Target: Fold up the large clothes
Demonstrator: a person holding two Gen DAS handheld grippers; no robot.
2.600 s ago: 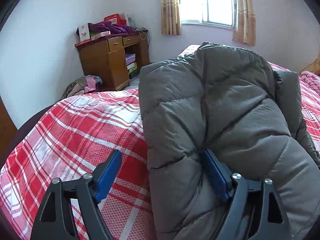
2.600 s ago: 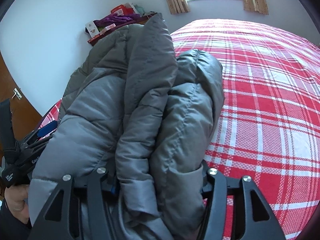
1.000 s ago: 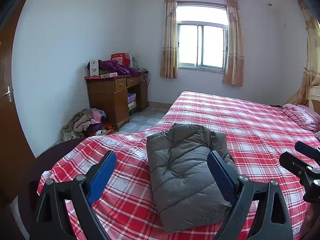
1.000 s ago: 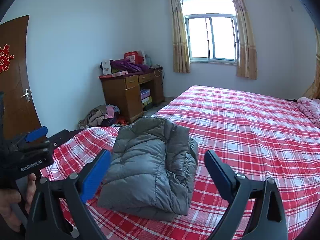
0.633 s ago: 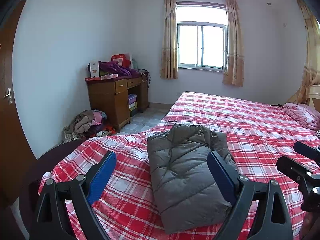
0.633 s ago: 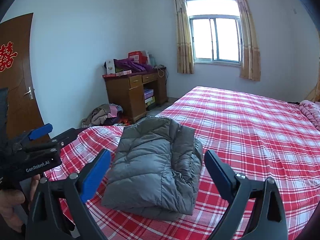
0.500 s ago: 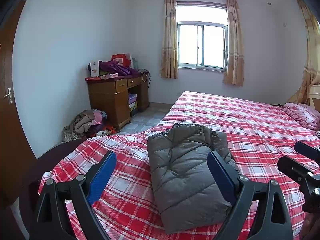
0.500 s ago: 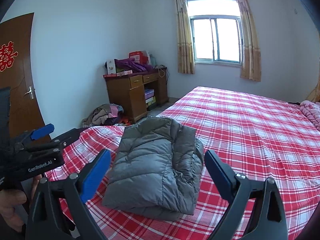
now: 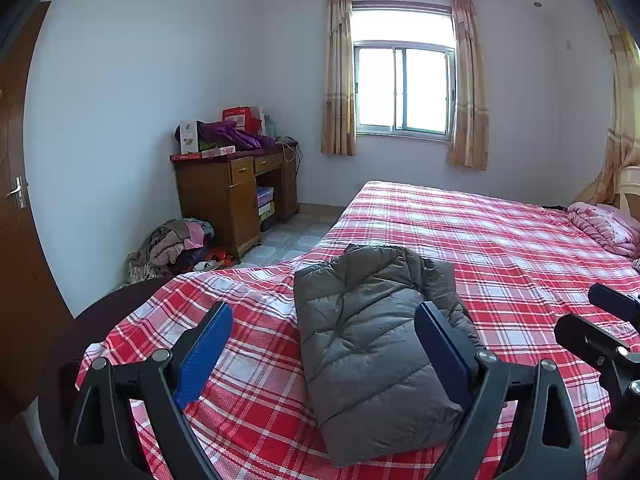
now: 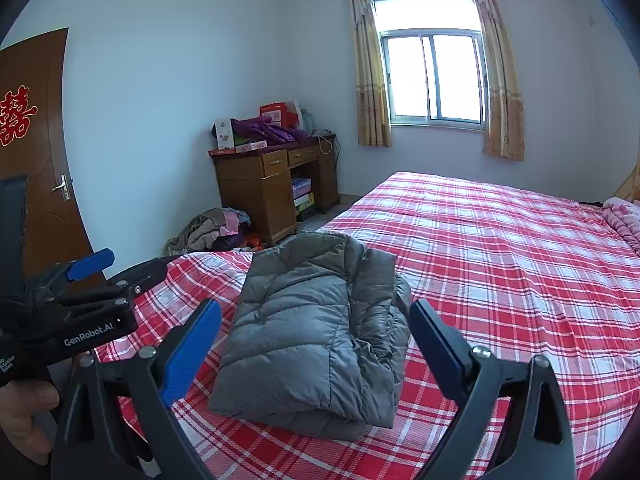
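Grey and puffy, the coat (image 9: 372, 344) lies folded on the bed (image 9: 500, 248), just ahead of both grippers. The left gripper (image 9: 324, 348) is wide open and holds nothing. The right gripper (image 10: 316, 344) is wide open too, with nothing in it. The coat looks soft, light and squashy, and its shiny cloth may slip. It will likely spring back up, so a good place to grab is a thick folded edge, pinching all the layers.
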